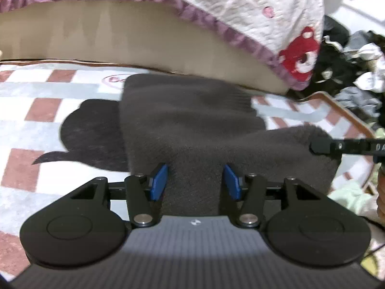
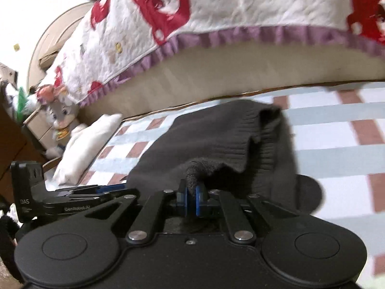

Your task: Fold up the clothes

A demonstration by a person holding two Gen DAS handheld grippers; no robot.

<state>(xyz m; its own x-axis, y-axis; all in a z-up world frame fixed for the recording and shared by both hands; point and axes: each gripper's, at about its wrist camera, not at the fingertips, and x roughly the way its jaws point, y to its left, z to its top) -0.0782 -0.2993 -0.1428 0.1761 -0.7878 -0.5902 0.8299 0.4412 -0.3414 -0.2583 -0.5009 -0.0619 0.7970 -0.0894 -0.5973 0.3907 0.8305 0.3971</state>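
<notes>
A dark grey knit garment (image 1: 192,125) lies on the checked mat (image 1: 36,120) beside the bed (image 2: 240,72). The left gripper (image 1: 196,180) sits at 6 o'clock with its jaws spread wide over the garment's near edge, holding nothing. The right gripper (image 2: 191,196), at 3 o'clock in the left view, has its jaws pinched on a raised fold of the knit.

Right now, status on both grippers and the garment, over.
Left gripper open, pads either side of the dark knit sweater. Right gripper shut on a bunched sweater edge, lifting it off the checked mat. Nothing in the way.
</notes>
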